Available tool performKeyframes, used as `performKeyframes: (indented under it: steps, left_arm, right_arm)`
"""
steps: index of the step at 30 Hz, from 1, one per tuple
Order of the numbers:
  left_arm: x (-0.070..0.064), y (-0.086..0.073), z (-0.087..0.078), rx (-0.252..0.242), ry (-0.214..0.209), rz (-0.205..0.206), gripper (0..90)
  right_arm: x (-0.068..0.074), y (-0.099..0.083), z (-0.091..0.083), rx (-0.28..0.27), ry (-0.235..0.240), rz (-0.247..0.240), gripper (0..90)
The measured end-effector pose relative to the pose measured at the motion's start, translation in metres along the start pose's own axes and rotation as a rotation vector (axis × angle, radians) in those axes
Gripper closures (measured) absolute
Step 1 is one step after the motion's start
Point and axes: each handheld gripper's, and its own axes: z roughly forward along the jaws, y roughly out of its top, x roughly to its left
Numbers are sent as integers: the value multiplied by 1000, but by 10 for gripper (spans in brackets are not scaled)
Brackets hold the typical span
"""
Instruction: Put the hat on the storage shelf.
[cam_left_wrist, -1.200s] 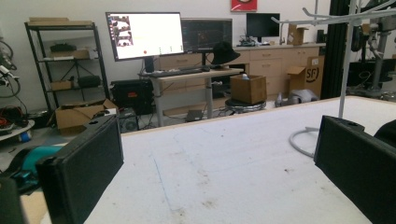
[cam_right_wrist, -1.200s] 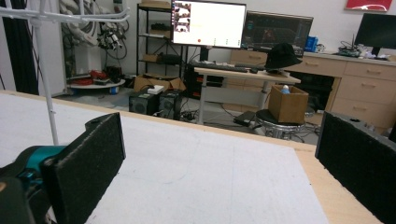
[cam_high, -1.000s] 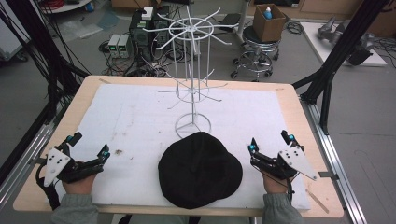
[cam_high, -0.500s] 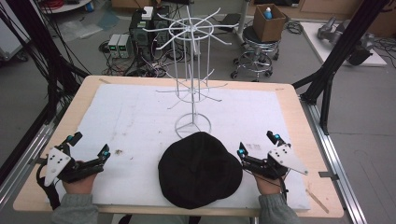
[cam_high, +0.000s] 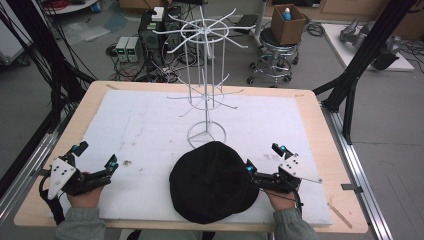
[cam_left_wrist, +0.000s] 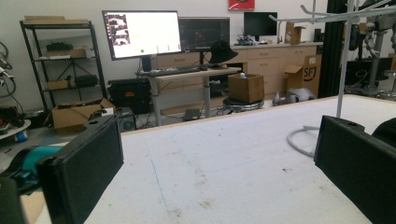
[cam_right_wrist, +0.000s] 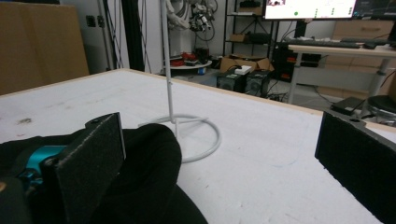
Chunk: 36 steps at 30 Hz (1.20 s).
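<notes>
While the left hand-held gripper rests wide open and empty at the near left of the surface, the black hat lies near centre before the white rack, and the right hand-held gripper, jaws spread, is at its right edge, likely needing to close on the brim next.

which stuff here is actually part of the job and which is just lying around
Part of the job:
- black hat, on the white mat near the table's front edge
- right gripper, open, one jaw at the hat's brim
- white wire rack, standing just behind the hat; likely where it goes

Just lying about:
- left gripper, open, apart from the hat
- stool and cardboard box beyond the table
</notes>
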Motion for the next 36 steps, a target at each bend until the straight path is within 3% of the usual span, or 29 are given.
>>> performKeyframes:
  steps: [7, 16, 33, 36]
  left_arm:
    - [0, 0, 0, 0, 1, 2, 17]
    - [0, 0, 0, -3, -2, 2, 17]
    - [0, -1, 0, -3, -6, -2, 17]
    - [0, 0, 0, -3, -7, 4, 17]
  right_arm:
    - [8, -4, 7, 63, 12, 15, 7]
    - [28, -11, 18, 149, 29, -3, 7]
    - [33, -22, 32, 281, 56, 1, 7]
    - [32, -22, 32, 279, 60, 2, 7]
